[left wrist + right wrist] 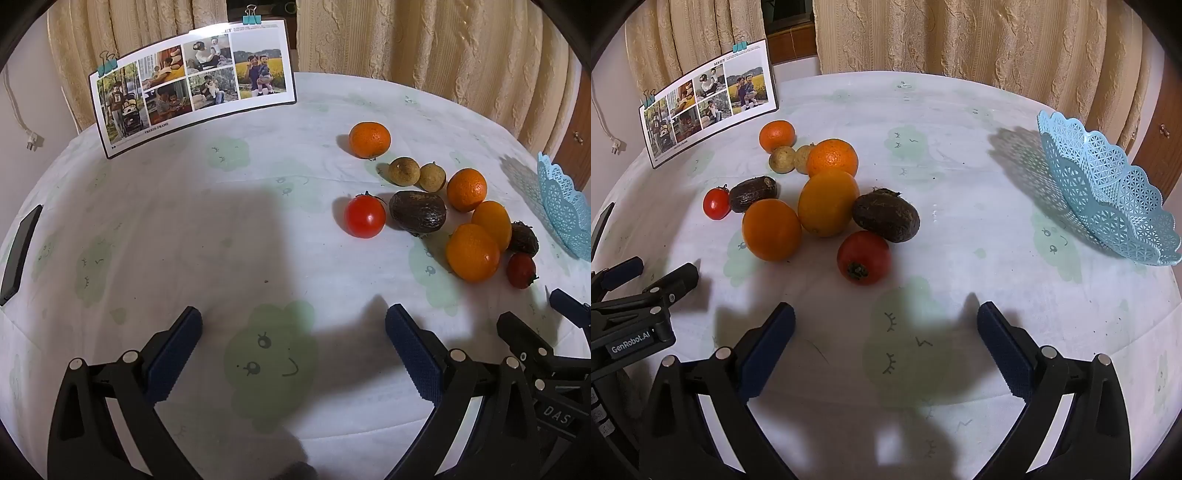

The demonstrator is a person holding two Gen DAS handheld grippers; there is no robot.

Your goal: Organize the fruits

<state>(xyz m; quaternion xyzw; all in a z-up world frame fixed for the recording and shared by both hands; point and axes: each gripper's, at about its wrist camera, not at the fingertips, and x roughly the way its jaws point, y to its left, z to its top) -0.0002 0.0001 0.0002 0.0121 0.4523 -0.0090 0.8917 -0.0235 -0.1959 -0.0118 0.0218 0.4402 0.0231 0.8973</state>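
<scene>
A loose heap of fruit lies on the white tablecloth. In the right wrist view it holds several oranges (pixel 827 202), two dark avocados (pixel 886 217), a big red tomato (pixel 863 257), a small tomato (pixel 716 203) and two brownish round fruits (pixel 782 159). A light blue lattice basket (pixel 1108 195) stands tilted at the right, nothing visible in it. My right gripper (pixel 886 325) hovers open just short of the big tomato. My left gripper (pixel 293 326) is open over bare cloth, with the small tomato (pixel 365 216) and an avocado (pixel 418 212) ahead to its right.
A photo board (pixel 192 85) held by binder clips stands at the table's back left. A dark phone (pixel 20 254) lies at the left edge. Beige curtains hang behind the round table (pixel 960 122). Each gripper shows at the edge of the other's view.
</scene>
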